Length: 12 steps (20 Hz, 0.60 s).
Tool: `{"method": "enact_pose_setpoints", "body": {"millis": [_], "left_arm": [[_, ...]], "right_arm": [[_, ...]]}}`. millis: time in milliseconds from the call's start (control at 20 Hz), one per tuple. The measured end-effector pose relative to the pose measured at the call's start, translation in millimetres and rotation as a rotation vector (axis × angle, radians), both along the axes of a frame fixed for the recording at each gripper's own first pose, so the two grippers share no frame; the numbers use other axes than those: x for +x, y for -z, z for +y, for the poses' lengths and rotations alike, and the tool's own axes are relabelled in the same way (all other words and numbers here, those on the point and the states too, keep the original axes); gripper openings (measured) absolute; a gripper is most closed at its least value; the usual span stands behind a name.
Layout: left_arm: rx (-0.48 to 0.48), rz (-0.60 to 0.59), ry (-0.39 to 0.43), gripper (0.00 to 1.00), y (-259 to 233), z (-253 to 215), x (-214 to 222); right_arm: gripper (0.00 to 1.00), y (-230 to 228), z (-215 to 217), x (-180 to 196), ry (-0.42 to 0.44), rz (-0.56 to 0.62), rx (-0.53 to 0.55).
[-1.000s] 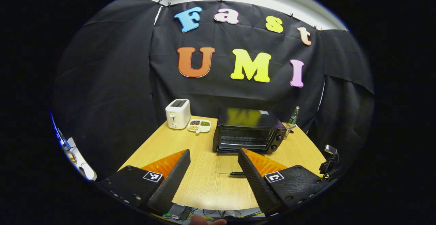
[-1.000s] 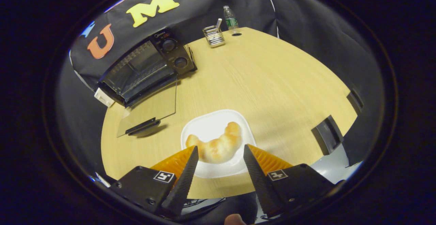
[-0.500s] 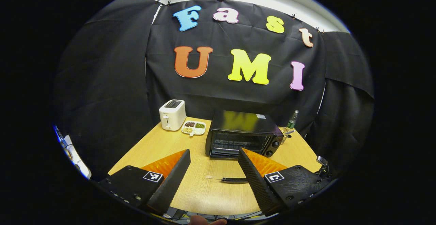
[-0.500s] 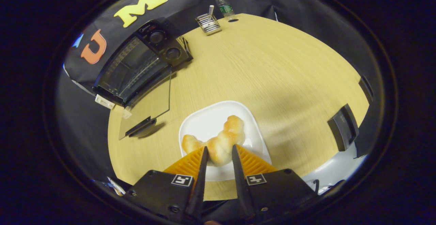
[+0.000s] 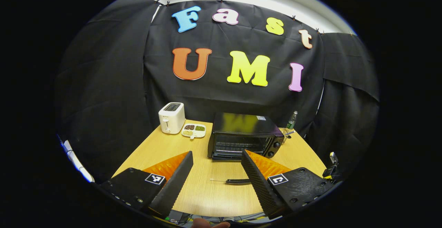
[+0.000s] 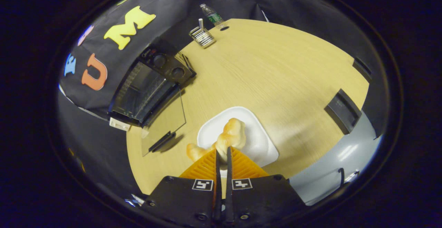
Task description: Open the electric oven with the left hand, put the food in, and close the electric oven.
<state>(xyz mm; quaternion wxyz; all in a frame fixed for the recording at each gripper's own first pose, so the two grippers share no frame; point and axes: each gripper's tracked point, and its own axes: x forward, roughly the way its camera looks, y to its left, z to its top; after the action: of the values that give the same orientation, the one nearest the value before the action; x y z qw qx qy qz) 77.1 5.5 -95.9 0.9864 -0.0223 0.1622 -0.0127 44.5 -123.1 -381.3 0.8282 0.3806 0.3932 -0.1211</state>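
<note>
- Clamping the bread (image 6: 230,135) between close-set fingers, right gripper (image 6: 223,157) now pinches it above the plate (image 6: 257,143); half a second back, wider-set and lower on it.
- Hanging back from the table (image 5: 207,193), left gripper (image 5: 217,160) spread apart, empty, a touch farther off than before.
- Lying flat beyond, oven (image 6: 148,86) door (image 6: 165,121) already open.
- Left to do, by the look of it: bread into the oven, door shut.
</note>
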Motion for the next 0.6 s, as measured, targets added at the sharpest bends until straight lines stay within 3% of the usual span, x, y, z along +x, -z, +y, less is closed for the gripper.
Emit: {"method": "enact_pose_setpoints", "body": {"millis": [250,450,500,600], "left_arm": [[-0.002,-0.008,0.012,0.93,-3.7,9.3,-1.7],[0.01,0.006,-0.014,0.93,-5.7,27.5,-8.7],[0.016,0.011,-0.025,0.93,-6.3,32.4,-10.0],[0.034,0.019,-0.053,0.93,-9.4,45.0,-12.4]], "right_arm": [[0.06,-58.0,26.2,20.4,0.04,-0.132,0.08],[0.05,-97.5,58.1,65.9,0.074,-0.223,0.189],[0.08,-103.3,65.0,81.3,0.076,-0.246,0.199],[0.05,-104.5,85.4,115.8,0.072,-0.284,0.224]]}}
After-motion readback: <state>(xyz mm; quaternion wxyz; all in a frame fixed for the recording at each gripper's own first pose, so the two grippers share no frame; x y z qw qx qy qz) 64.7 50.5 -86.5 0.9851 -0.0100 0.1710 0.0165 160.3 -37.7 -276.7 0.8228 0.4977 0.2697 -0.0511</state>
